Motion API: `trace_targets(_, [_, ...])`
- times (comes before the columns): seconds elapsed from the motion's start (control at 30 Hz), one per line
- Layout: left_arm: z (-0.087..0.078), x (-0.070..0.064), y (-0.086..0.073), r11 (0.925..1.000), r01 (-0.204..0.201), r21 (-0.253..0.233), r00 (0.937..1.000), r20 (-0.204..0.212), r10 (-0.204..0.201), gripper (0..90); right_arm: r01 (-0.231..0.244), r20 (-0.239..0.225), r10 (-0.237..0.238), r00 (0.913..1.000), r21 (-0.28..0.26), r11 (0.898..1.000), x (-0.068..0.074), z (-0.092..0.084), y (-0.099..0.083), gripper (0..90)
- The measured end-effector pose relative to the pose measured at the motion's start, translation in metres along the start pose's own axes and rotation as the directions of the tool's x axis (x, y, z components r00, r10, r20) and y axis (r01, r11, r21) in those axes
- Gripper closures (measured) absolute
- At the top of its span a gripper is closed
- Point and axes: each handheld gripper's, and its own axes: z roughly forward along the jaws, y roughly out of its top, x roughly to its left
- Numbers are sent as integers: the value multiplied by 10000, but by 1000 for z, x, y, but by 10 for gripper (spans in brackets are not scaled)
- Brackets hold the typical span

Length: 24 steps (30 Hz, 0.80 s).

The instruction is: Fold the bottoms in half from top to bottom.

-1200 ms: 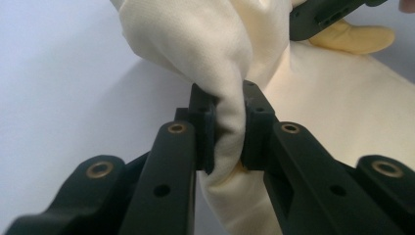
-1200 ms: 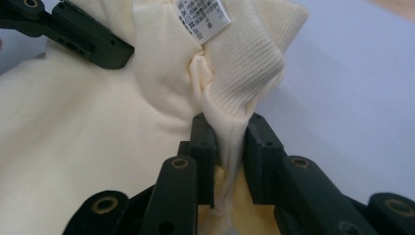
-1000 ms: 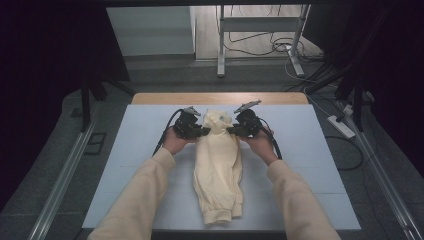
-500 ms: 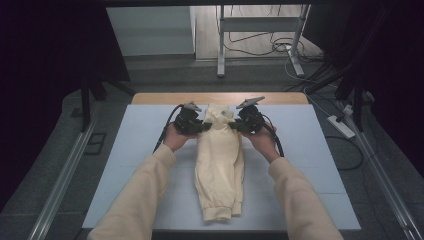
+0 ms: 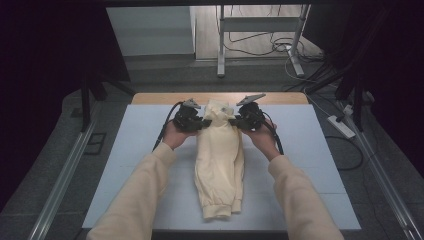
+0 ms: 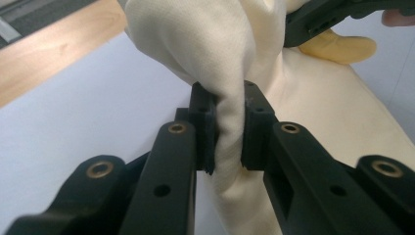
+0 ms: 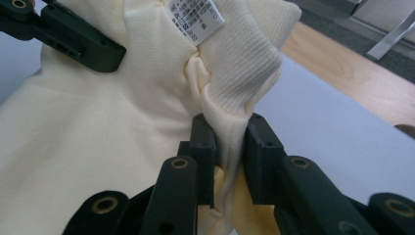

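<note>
Little has shifted since a second ago: left gripper (image 5: 202, 121) and right gripper (image 5: 235, 120) stay clamped on the cream sweatshirt's (image 5: 218, 170) top end, body folded lengthwise along the worktop (image 5: 310, 150). Grip looks secure; next fold can proceed.

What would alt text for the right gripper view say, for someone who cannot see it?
Two black jaws of the right gripper pinch a bunched fold of a cream garment by its ribbed collar, just under a white care label. The left gripper grips the cloth at upper left, above a pale blue table.
</note>
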Motion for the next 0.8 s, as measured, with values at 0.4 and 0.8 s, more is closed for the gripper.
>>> trace_targets(0.4, [-4, 2, 10, 9999, -43, -119, 10000, -23, 43, 789, -242, 113, 245, 9996, -224, 9995, -5, -6, 11, 758])
trace_targets(0.8, [-14, 6, 53, 9963, -552, -656, 9973, -529, 518, 791, -252, 658, 315, 9973, -951, 9952, -21, -29, 34, 761])
